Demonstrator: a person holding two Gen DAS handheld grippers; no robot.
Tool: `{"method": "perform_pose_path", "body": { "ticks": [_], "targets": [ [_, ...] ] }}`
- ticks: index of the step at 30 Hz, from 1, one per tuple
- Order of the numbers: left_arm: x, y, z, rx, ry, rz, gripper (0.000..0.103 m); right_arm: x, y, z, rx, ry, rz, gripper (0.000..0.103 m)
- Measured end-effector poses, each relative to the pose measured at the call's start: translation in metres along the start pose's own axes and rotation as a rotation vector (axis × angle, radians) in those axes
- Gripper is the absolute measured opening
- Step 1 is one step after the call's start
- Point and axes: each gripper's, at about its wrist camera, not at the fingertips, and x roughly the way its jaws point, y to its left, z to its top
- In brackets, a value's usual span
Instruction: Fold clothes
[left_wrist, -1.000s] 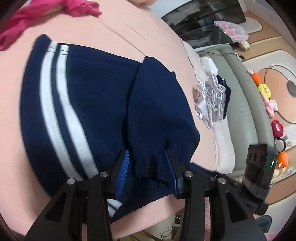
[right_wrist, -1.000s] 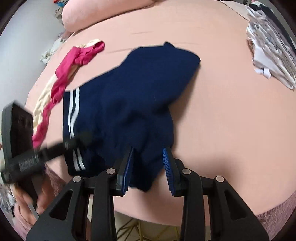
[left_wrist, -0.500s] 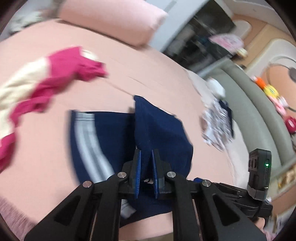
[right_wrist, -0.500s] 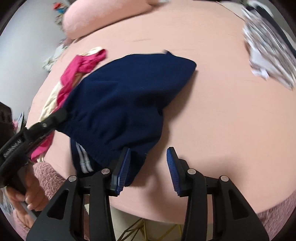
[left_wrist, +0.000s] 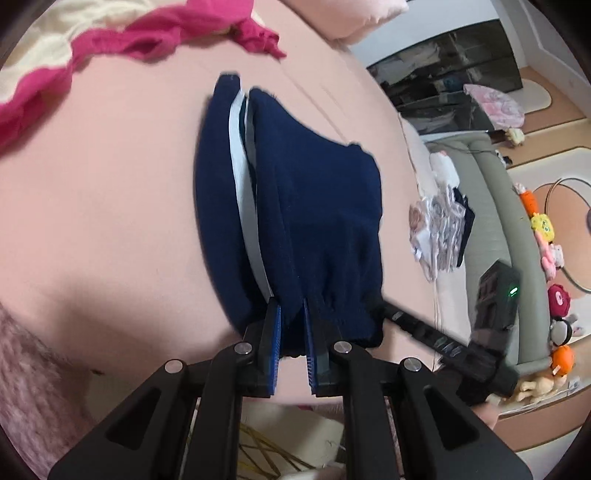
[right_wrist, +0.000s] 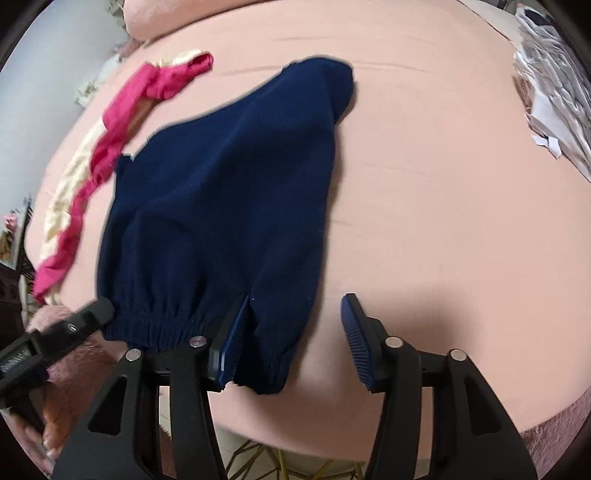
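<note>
Navy shorts (left_wrist: 317, 206) with white side stripes lie folded in half on the pink bed sheet (left_wrist: 92, 206); they also show in the right wrist view (right_wrist: 221, 206). My left gripper (left_wrist: 293, 343) is shut on the elastic waistband at the near edge. My right gripper (right_wrist: 291, 332) is open, its left finger over the waistband's right end, holding nothing. The right gripper's body also shows at the right of the left wrist view (left_wrist: 443, 343).
A pink and cream garment (right_wrist: 110, 147) lies left of the shorts. A stack of folded clothes (left_wrist: 439, 229) sits at the far right of the bed. A pink pillow (right_wrist: 177, 14) is at the head. The bed edge is just below the grippers.
The left gripper shut on the waistband and carried the top layer across, covering most of the white stripes. The right gripper opened wider and let go of the fabric.
</note>
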Motion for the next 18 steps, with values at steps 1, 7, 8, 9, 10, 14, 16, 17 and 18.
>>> {"method": "perform_pose_path", "body": {
  "ticks": [1, 7, 8, 9, 10, 14, 16, 17, 18],
  "targets": [
    [0.003, 0.001, -0.004, -0.006, 0.008, 0.014, 0.013, 0.000, -0.002, 0.001, 0.006, 0.005, 0.018, 0.061],
    [0.006, 0.000, -0.005, -0.009, -0.021, 0.131, 0.041, 0.022, 0.004, -0.005, -0.008, 0.027, 0.027, 0.069],
    [0.005, -0.001, -0.005, -0.002, -0.027, 0.145, 0.044, 0.021, 0.007, -0.006, -0.019, 0.020, 0.024, 0.064],
    [0.005, -0.004, -0.006, 0.010, -0.027, 0.151, 0.046, 0.019, 0.008, -0.006, -0.019, 0.021, 0.038, 0.051],
    [0.006, -0.006, -0.006, 0.026, -0.026, 0.159, 0.047, 0.018, 0.009, -0.007, -0.019, 0.022, 0.052, 0.041],
    [0.013, -0.009, -0.001, 0.065, 0.001, 0.132, 0.027, 0.014, 0.020, -0.007, -0.094, 0.015, 0.060, 0.021],
    [0.014, -0.018, -0.001, 0.095, -0.002, 0.140, 0.026, 0.011, 0.023, -0.007, -0.130, 0.018, 0.053, 0.018],
    [0.014, -0.023, -0.002, 0.114, -0.005, 0.145, 0.024, 0.007, 0.021, -0.006, -0.142, 0.022, 0.059, 0.016],
    [0.014, -0.024, -0.004, 0.121, 0.000, 0.131, 0.023, 0.003, 0.019, -0.006, -0.148, 0.023, 0.067, 0.016]
  ]
}}
